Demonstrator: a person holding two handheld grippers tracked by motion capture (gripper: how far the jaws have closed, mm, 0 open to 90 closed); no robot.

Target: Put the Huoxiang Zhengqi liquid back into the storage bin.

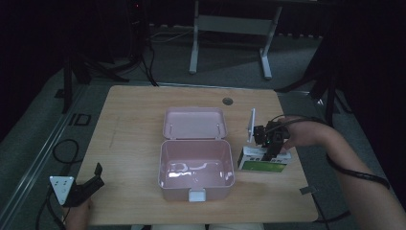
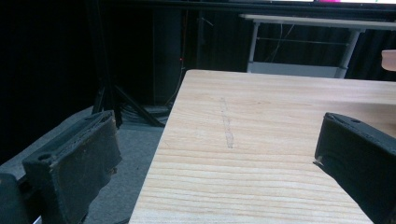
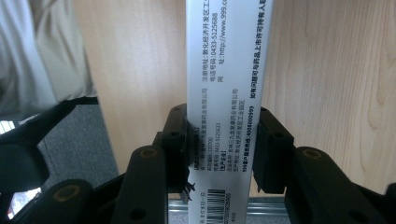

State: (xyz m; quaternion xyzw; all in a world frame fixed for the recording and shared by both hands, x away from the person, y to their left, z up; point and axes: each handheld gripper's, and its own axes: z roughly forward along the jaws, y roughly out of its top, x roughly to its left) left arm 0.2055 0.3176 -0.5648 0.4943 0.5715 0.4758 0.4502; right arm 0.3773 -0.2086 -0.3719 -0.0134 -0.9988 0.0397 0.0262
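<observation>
progress looks early. in the high view our right claw [image 1: 271, 149] is clamped on the green-and-white medicine carton [image 1: 264, 162], just right of the open pink lunch box [image 1: 196, 173] on the counter [image 1: 134, 143]; the box holds nothing yet. our left claw [image 1: 91, 184] waits at the near left corner. in the left gripper view that claw [image 2: 219, 154] gapes wide with nothing between. in the right gripper view the claw [image 3: 223, 140] pinches the carton's [image 3: 224, 70] printed side. putting it in the box is left, we judge.
</observation>
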